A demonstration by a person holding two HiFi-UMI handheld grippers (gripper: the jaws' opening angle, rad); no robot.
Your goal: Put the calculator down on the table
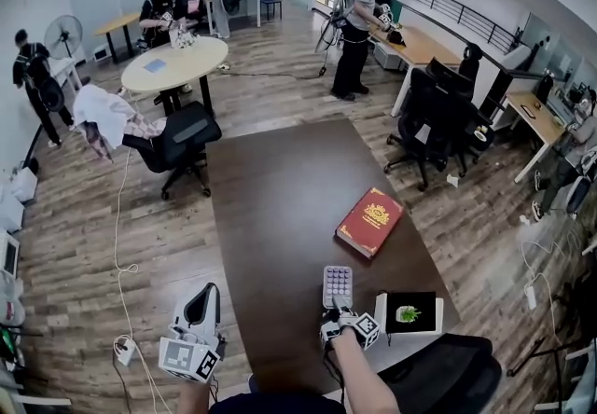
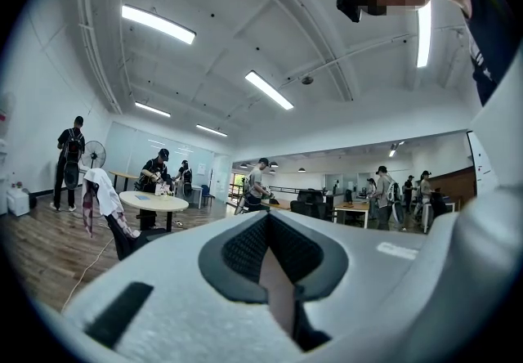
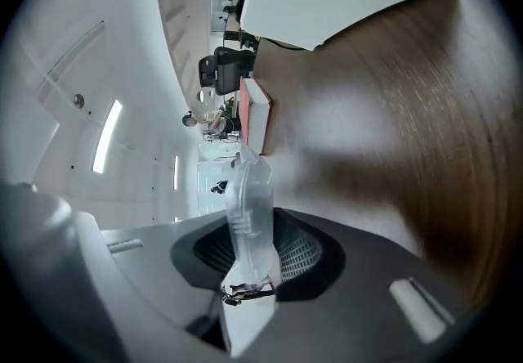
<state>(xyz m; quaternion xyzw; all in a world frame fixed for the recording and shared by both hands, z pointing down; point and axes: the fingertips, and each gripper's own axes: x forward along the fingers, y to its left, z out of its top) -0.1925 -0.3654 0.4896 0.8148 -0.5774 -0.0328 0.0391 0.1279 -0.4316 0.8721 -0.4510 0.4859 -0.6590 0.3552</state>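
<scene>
Our right gripper [image 1: 340, 313] is clamped on the near short end of the calculator [image 1: 337, 283], low over the table [image 1: 280, 216], nearer than the red book [image 1: 369, 221]. It looks light, stiff and slick, so this edge grip suits it. Our left gripper [image 1: 203, 302] is closed and empty.

Left hand-held gripper [image 1: 207, 296] closed empty, right hand-held gripper [image 1: 337, 310] clamped.
</scene>
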